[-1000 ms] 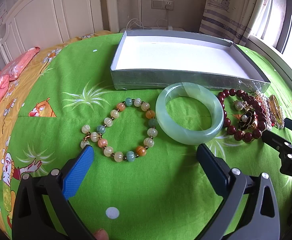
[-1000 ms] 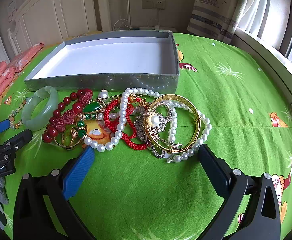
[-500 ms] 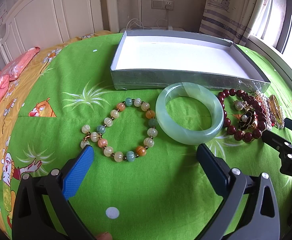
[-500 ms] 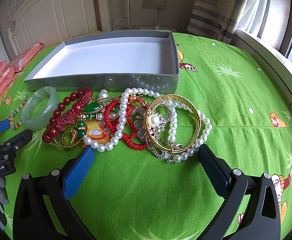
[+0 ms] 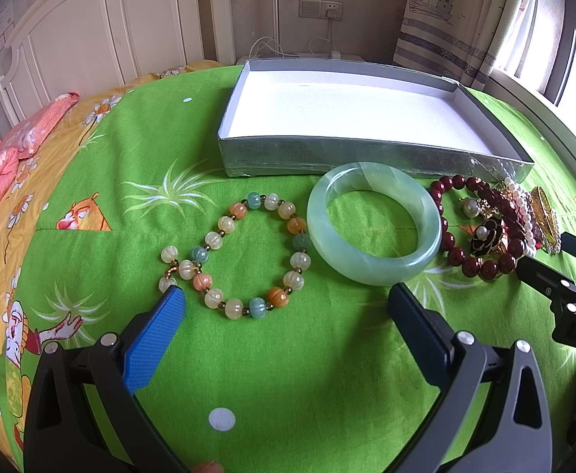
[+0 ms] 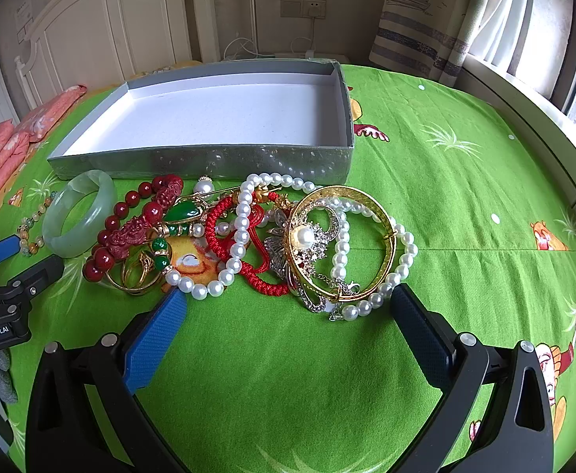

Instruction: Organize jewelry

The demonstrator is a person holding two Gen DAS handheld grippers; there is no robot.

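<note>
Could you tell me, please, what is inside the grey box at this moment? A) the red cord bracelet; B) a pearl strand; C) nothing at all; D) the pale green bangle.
C: the grey box shows only its bare white floor in both views, while the pale green bangle, the pearl strand and the red cord bracelet all lie on the green sheet in front of it.

Both cameras sit low over the bed (image 5: 288, 374), close to the jewelry, and look forward between their own fingers toward the headboard wall. The left wrist view faces the beaded bracelet (image 5: 240, 254); the right wrist view faces the tangled pile. Both share the jade bangle (image 5: 373, 222) (image 6: 79, 213) and silver box (image 5: 366, 157) (image 6: 209, 161).
</note>
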